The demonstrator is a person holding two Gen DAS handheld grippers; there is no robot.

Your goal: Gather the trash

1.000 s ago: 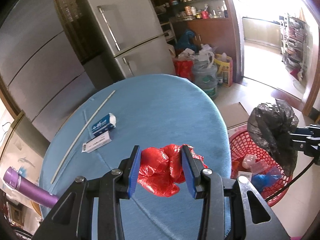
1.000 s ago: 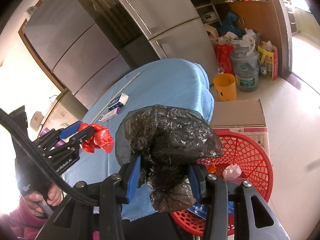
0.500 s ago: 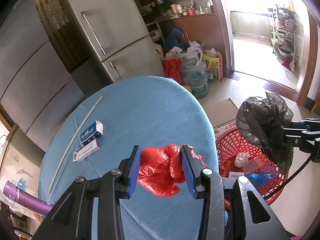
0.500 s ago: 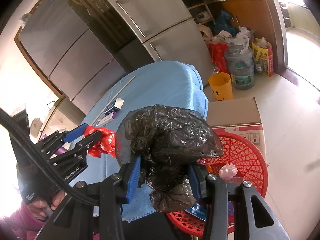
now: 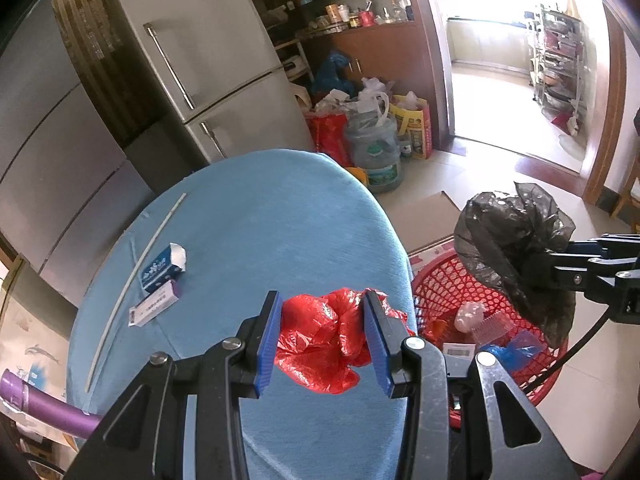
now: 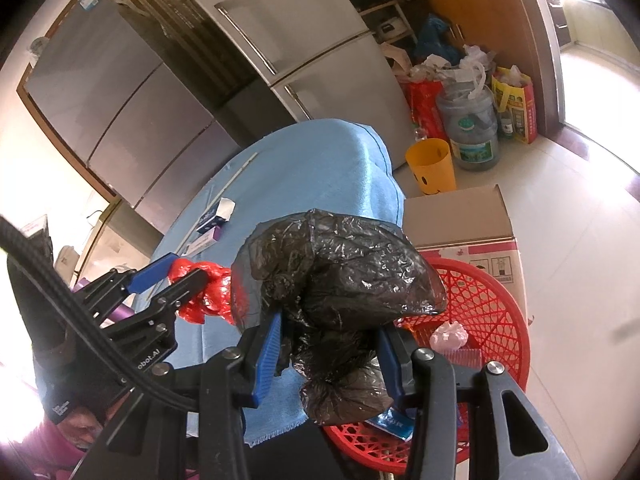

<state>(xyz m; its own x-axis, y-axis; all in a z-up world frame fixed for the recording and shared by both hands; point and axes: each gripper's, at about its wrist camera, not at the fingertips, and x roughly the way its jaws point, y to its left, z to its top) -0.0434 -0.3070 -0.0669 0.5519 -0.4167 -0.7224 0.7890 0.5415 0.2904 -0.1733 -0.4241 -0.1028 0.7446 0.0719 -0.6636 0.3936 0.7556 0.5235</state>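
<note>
Left tool (image 5: 320,336) grips a red bag (image 5: 324,340) above the table (image 5: 260,208) edge. Right tool (image 6: 328,348) grips a black bag (image 6: 336,280) over the red basket (image 6: 488,312), beside the left tool.

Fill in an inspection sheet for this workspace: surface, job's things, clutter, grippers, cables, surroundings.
Surface: round table under blue cloth.
Job's things: crumpled red plastic bag; crumpled black plastic bag; red mesh basket on the floor, already holding scraps.
Clutter: blue-and-white carton, white label box, thin white rod.
Grippers: left gripper clamps the red bag; right gripper clamps the black bag.
Cables: black cable.
Surroundings: silver fridges, cardboard box, yellow bucket.
</note>
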